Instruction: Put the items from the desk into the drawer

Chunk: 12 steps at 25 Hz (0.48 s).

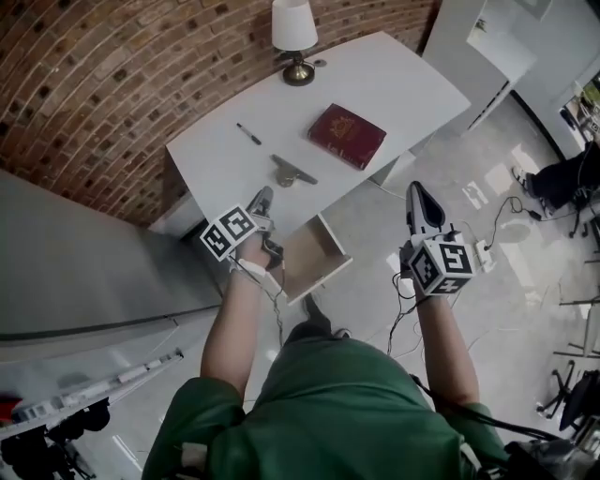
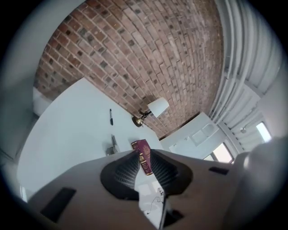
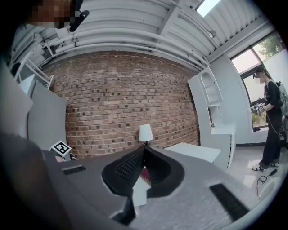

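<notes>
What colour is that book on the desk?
The book is dark red with a gold emblem; the head view shows it best.

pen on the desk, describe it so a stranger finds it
Start at the white desk by the brick wall. The pen lies toward its wall side. It is the thin dark stick, unlike the flat red book and grey metal item.

We've got a red brick wall (image 1: 94, 94) behind a white desk (image 1: 403, 84), with a white-shaded lamp (image 1: 294, 28) at the desk's far edge. Pale glossy floor (image 1: 450, 187), a white shelving unit (image 3: 210, 103) on the right, a bright window (image 3: 252, 58) beside it, and a strip light (image 3: 208, 5) overhead.
</notes>
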Motion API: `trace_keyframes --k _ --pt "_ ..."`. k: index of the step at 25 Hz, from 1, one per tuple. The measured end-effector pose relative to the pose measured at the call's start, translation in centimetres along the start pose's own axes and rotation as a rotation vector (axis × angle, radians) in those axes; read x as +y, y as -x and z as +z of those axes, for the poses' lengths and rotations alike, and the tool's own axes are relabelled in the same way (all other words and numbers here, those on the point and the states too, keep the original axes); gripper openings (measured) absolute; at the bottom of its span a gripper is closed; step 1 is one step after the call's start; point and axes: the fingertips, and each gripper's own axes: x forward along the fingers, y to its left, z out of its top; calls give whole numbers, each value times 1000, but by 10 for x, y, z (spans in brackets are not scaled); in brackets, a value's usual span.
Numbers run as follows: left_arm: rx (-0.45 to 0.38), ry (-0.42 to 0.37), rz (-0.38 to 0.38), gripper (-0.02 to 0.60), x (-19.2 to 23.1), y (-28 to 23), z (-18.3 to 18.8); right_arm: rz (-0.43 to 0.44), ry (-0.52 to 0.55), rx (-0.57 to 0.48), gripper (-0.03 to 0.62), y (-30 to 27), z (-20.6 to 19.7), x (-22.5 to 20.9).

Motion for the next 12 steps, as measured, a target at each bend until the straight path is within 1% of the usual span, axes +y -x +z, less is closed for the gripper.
trace_keyframes --k 5,8,12 --pt "67 172 16 92 42 -45 -10 -23 8 28 3 -34 -10 -3" --pt "91 237 33 112 61 -66 -13 -31 8 52 3 -49 -20 -4" --pt "108 309 76 128 84 -88 -16 -28 3 93 3 -66 -34 -10"
